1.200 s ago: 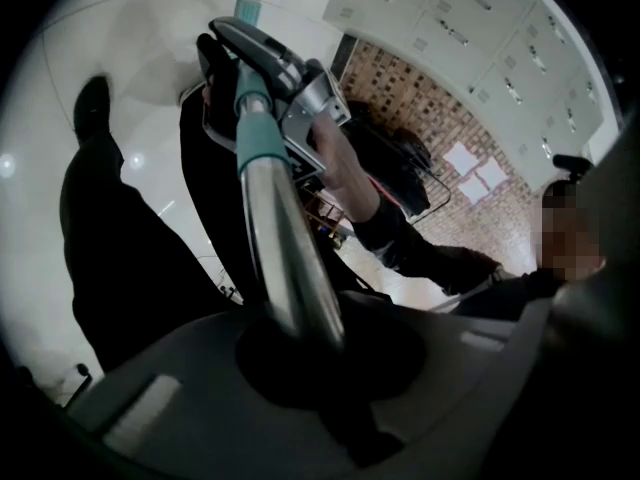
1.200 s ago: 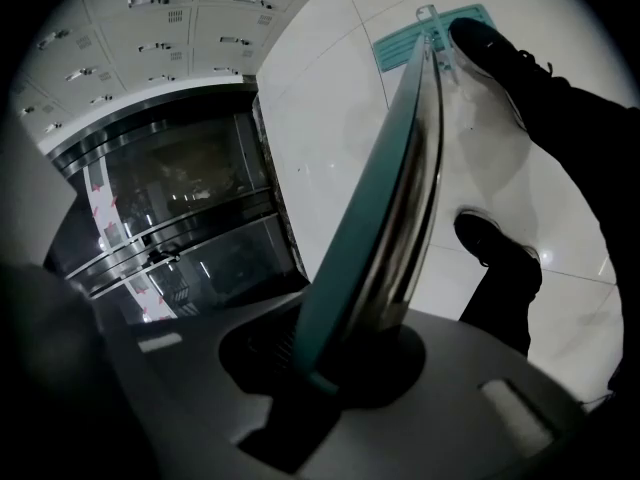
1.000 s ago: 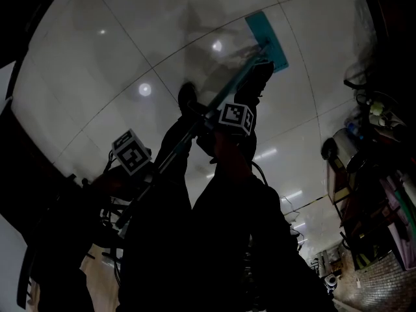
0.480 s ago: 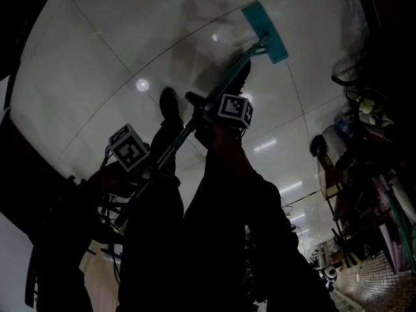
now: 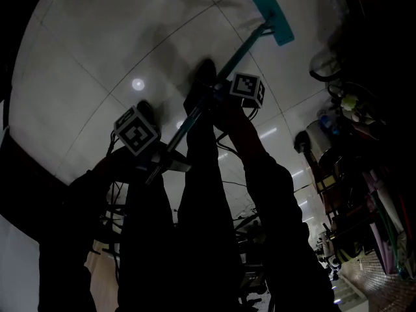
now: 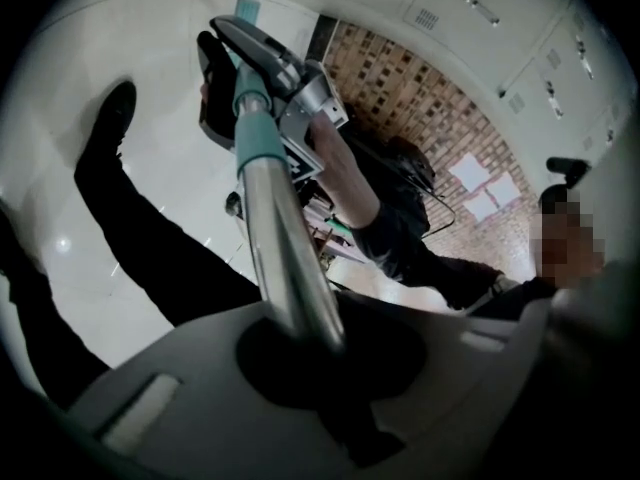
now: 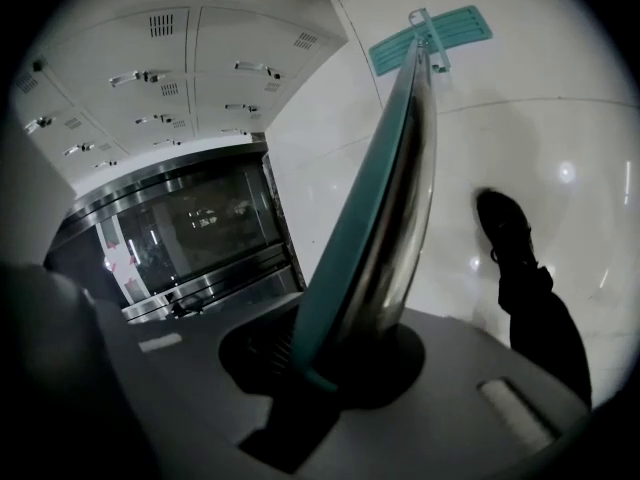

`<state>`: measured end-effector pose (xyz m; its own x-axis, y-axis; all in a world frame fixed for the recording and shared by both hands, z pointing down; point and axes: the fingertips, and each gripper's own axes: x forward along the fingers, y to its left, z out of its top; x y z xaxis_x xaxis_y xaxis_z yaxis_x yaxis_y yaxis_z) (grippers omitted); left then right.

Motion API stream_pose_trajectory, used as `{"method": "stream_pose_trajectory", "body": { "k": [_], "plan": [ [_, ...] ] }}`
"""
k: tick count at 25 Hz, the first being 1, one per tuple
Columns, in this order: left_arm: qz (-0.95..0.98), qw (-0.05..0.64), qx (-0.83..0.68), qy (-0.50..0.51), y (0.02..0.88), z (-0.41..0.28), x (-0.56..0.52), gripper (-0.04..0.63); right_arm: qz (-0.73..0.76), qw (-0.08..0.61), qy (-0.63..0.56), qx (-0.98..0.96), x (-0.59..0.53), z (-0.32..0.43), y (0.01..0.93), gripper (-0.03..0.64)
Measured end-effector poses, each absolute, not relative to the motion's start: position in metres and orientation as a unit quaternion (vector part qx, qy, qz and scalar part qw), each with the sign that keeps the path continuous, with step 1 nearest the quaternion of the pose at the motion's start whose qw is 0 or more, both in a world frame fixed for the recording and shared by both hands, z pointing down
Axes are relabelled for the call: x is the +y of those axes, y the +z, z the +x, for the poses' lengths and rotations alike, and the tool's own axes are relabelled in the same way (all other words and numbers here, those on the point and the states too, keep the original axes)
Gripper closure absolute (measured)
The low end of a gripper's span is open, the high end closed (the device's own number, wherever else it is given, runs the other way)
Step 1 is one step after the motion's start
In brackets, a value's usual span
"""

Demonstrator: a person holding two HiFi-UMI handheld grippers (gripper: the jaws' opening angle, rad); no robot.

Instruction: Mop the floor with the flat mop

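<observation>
Flat mop [image 5: 271, 15] rests pad-down on the floor [image 5: 97, 44], pole clamped in left tongs [image 6: 300, 340] and right tongs [image 7: 340, 360]

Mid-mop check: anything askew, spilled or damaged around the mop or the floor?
Nothing stands out. The teal flat mop head lies flat on the glossy white tiled floor, its steel-and-teal handle straight, clamped by the left hand-held gripper and right hand-held gripper. No spill or debris shows; the head view is dark.
</observation>
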<state>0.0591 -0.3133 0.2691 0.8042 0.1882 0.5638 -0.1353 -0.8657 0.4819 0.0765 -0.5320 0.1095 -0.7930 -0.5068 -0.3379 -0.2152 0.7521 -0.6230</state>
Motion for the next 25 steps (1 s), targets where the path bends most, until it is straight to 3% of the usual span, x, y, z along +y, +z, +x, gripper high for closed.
{"method": "stream_pose_trajectory", "body": {
  "k": [5,10,20,25],
  "plan": [
    [0.916,0.228,0.022,0.328,0.219,0.129,-0.334,0.569,-0.2,0.284,-0.275,0.896,-0.545,0.156,0.052,0.54],
    [0.908,0.247,0.01,0.337,0.192,0.167,-0.342,0.578,-0.205,0.297,-0.257,0.896,-0.551,0.204,0.016,0.541],
    [0.906,0.236,-0.019,0.35,0.207,0.155,-0.355,0.581,-0.215,0.297,-0.25,0.896,-0.557,0.198,0.028,0.54],
    [0.91,0.219,0.002,0.352,0.254,0.101,-0.337,0.578,-0.223,0.283,-0.247,0.9,-0.541,0.142,0.076,0.54]
  ]
}}
